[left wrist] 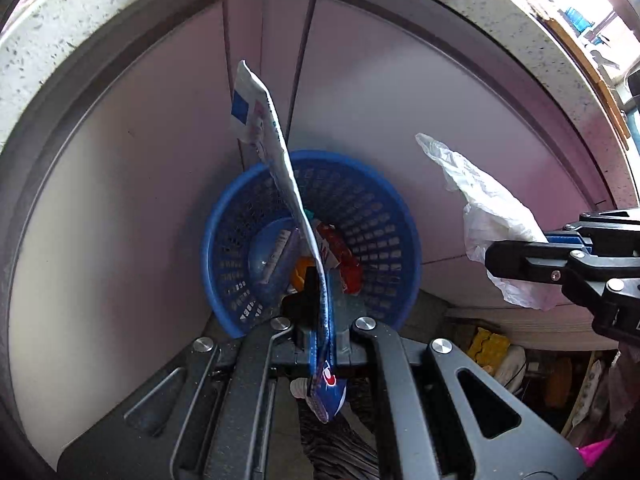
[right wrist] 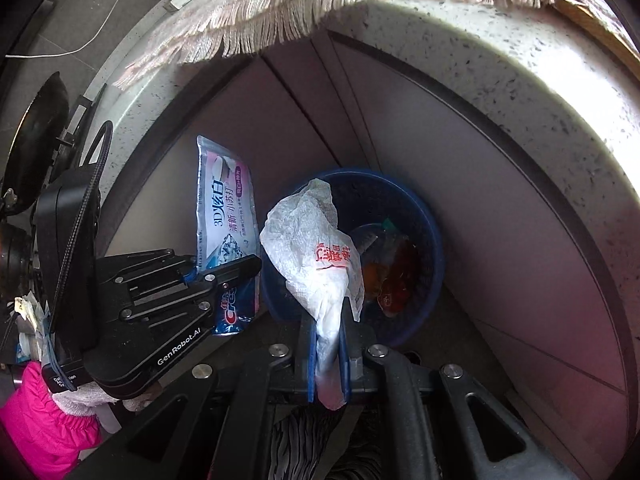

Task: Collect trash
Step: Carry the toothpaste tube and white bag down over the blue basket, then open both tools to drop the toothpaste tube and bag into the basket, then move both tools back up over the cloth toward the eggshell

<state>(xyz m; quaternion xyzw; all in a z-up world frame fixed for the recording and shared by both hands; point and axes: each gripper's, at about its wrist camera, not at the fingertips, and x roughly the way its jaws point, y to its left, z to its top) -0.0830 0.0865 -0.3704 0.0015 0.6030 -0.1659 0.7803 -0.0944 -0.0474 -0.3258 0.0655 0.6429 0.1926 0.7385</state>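
While the speckled white stone table [left wrist: 80, 20] curves overhead with a fringed pink cloth [right wrist: 280, 4] hanging over its edge, the pale cabinet doors [left wrist: 128, 184] beneath it form the backdrop, and against their foot stands the round blue perforated plastic basket [left wrist: 372, 200], the landmark for everything else. Inside the basket lie a red wrapper [left wrist: 340, 252], an orange scrap [left wrist: 300, 274] and a clear plastic piece [left wrist: 268, 256].

Above and in front of the basket's rim, the left gripper [left wrist: 320, 320] has its jaws pressed together on a flattened blue-and-white toothpaste tube [left wrist: 276, 160]. The tube stands nearly upright out of the jaws, its long upper part rising over the basket's near-left rim and its blue printed end sticking out behind the pads. In the right wrist view the same tube [right wrist: 224, 216] shows its printed face just left of the basket [right wrist: 424, 216].

To the right of the basket in the left wrist view, the right gripper [left wrist: 516, 256] pinches a crumpled white plastic bag with red print [left wrist: 488, 216]. In the right wrist view that gripper [right wrist: 330, 344] is clamped on the bag's twisted lower end, and the bag [right wrist: 308, 240] billows up over the basket's near-left rim. A bright pink sleeve [right wrist: 40, 420] with a white knitted glove [right wrist: 80, 396] sits behind the left gripper [right wrist: 224, 276].
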